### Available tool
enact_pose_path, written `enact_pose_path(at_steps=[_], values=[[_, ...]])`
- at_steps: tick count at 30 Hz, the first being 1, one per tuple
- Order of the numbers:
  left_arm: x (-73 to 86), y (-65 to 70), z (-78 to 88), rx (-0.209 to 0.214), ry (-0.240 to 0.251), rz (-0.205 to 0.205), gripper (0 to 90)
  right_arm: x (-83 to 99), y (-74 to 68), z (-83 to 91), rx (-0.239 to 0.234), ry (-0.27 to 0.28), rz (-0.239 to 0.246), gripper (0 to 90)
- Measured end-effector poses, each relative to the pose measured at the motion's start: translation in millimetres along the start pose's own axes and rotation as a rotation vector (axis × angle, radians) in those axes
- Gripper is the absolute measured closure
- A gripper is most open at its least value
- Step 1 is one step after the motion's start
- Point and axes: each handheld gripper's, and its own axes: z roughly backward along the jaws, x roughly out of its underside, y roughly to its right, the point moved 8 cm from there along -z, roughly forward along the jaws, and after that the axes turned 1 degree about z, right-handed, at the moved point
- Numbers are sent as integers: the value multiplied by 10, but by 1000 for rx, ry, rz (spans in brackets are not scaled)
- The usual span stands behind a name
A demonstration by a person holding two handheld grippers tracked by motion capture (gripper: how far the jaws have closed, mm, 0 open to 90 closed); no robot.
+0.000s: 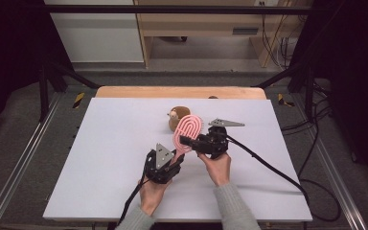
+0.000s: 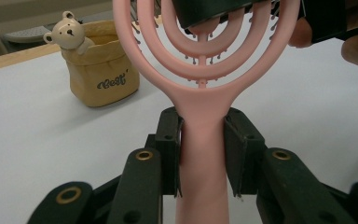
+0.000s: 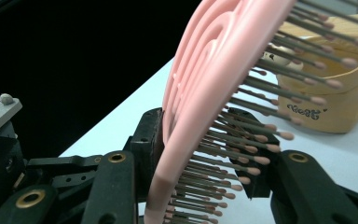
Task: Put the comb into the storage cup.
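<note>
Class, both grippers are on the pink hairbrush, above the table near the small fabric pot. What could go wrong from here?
1. The right gripper clamps the brush head across its bristles; they may bend or slip.
2. The left gripper holds the pink hairbrush by its handle; opposing pulls could twist it.
3. The brush could knock the fabric pot with its bear.
</note>
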Motion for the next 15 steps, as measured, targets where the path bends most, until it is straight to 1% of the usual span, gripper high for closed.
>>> enact_pose_path(at_steps=[3, 10, 15], values=[[-2, 0, 0, -1, 1, 1, 690, -3, -5, 3, -1, 3, 1, 584], [-12, 8, -6, 0, 7, 5, 689, -14, -31, 19, -26, 4, 1, 616], [-28, 12, 1, 4, 15, 6, 689, -24, -53, 36, -33, 14, 3, 626]])
